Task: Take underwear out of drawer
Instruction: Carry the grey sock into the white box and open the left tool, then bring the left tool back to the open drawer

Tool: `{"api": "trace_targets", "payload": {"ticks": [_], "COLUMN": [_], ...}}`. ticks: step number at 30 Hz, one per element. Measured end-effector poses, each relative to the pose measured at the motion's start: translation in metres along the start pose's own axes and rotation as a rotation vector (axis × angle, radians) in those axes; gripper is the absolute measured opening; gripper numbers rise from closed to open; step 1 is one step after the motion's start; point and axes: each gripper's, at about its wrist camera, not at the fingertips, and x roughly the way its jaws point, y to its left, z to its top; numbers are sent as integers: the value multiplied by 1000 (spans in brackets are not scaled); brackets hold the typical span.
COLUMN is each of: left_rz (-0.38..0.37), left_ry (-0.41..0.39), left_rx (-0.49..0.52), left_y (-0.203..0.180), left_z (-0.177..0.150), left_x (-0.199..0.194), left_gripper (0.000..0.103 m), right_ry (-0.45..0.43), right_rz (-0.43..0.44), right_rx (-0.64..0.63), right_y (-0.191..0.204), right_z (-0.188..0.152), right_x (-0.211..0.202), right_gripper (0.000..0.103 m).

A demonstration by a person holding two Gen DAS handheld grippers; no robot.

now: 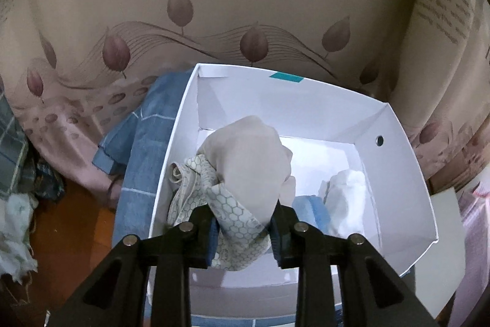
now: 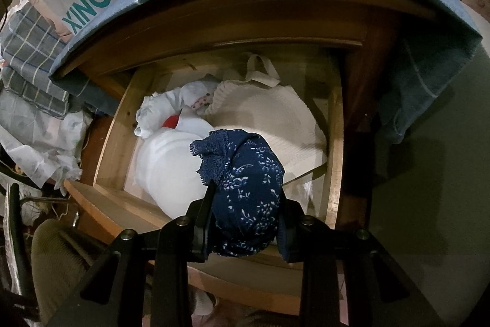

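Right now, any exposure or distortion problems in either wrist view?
Left wrist: white box evenly lit and readable, the box rim bowed by the fisheye, corners vignetted black. Right wrist: dimmer, drawer front curved, white clothes near blown out, navy underwear still shows its print.

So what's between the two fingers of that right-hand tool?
In the right wrist view, the right gripper is shut on navy floral underwear with lace trim, above the open wooden drawer.
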Motion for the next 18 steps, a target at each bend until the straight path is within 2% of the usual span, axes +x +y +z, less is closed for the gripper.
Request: {"api": "trace_targets", "payload": {"ticks": [7,18], "left_rz": [5,53], "left_ry": [-10,-139], "left_rx": [-18,96], "left_y": [1,-14], "left_z": [0,-8], "left_x": [-7,-59], "left_gripper": [36,43], "right_ry": [2,4], "right_rz": [-5,-9], "right_rx": [-5,-5], "right_y": [1,0], "right_z": [-3,-5], "right_x": [-1,1], "right_gripper": [30,30]}}
